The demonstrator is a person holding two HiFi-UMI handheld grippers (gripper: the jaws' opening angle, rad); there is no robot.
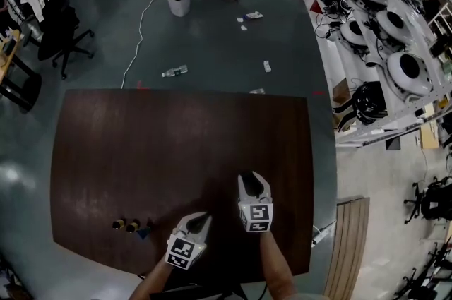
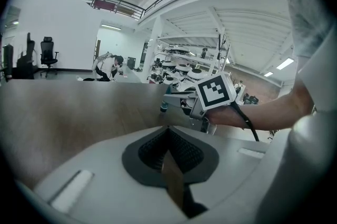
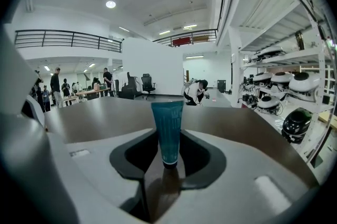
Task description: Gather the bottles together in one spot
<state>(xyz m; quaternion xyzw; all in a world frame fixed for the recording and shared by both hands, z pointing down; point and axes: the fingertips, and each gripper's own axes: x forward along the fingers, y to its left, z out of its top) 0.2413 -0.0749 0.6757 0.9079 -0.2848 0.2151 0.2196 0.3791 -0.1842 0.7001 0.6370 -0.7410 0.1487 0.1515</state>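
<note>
The right tool [image 3: 169, 138] is clamping the upright teal plastic tube bottle [image 3: 167, 123] low down, likely risking tilt or slip. The left tool [image 2: 168, 130], jaws together, is idling at its 8 o'clock.

The bench [image 1: 176, 150] is dark brown with a faint wood grain. The tube [image 3: 167, 130] is teal, darker at its bottom cap. The left gripper [image 1: 197, 222] and right gripper [image 1: 254, 182] both have pale grey-white shells, black ribbed pads and a cube patterned in black-and-white squares. The small bottles [image 1: 126, 225] look dark with amber tops. The floor [image 1: 212, 44] is dull grey-green, and the bin [image 1: 179, 2] is white.
</note>
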